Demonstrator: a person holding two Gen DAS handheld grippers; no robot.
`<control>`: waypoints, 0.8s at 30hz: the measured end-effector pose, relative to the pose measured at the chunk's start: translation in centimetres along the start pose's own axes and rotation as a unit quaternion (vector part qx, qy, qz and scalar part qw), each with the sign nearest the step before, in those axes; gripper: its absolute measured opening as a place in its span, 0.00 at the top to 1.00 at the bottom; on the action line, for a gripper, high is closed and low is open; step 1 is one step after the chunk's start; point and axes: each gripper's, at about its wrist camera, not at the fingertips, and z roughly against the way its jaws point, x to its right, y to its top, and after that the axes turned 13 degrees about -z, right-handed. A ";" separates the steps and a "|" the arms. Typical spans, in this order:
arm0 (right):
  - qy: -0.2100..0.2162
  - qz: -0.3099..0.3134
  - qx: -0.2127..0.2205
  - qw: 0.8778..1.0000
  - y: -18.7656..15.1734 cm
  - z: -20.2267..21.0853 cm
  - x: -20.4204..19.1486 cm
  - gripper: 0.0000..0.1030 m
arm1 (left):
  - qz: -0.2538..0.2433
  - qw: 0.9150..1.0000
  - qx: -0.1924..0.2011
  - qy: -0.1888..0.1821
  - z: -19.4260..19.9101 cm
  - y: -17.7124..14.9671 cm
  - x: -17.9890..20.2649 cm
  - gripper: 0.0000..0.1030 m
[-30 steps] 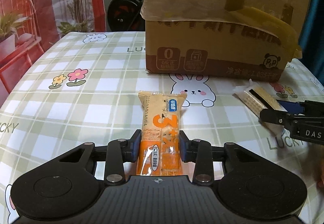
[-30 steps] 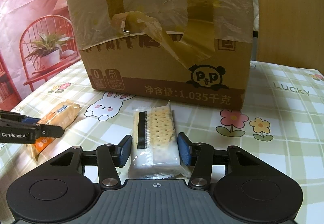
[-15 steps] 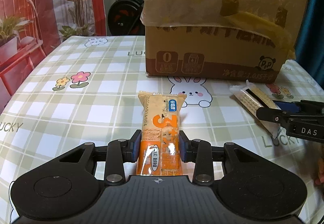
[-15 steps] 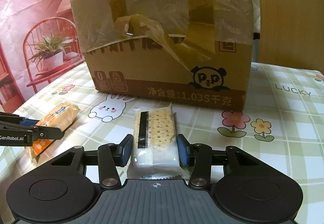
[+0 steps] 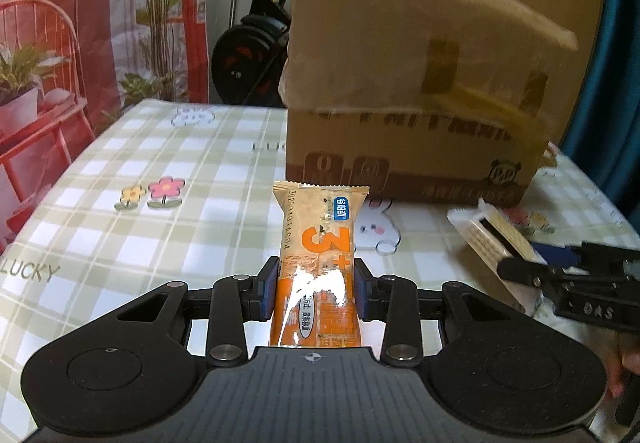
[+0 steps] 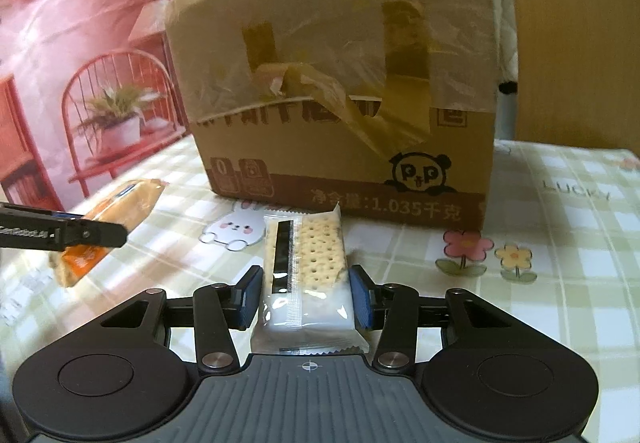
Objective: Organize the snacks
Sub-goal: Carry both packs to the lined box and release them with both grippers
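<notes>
Room: red printed backdrop (image 5: 60,23) with chair and potted plants at left, an exercise bike (image 5: 248,43) behind. Surface: table (image 5: 120,243) under a green-and-white check cloth printed with flowers, rabbits and "LUCKY". Far centre: taped cardboard box (image 6: 340,103), panda "PtP" logo, "1.035" among Chinese characters. Left gripper (image 5: 316,293): angled downward, blue pads closed on the sides of an orange snack bar (image 5: 320,243), large "3+", blue brand tag, held off the cloth in front of the box. Right gripper (image 6: 306,297): angled downward, pads closed on a clear-wrapped cracker pack (image 6: 308,263) with a black stripe, likewise before the box. Its body reads "DAS" in the left view; the left's lettering is blurred.
</notes>
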 end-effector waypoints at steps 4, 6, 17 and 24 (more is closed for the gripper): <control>0.009 0.000 0.020 1.000 0.5 2.2 -0.4 0.58 | 0.002 1.000 0.017 -0.004 0.8 0.9 -0.1 0.62; 0.016 0.012 0.033 0.999 1.1 3.4 -1.0 0.58 | 0.001 1.000 0.031 -0.005 1.4 1.6 -0.1 0.62; 0.047 0.086 0.138 0.986 8.5 7.5 -5.2 0.58 | -0.026 0.992 0.126 0.009 4.4 8.0 -0.4 0.62; 0.027 0.084 0.161 0.983 17.2 6.2 -5.6 0.58 | -0.053 0.985 0.163 0.001 3.4 14.8 -0.1 0.62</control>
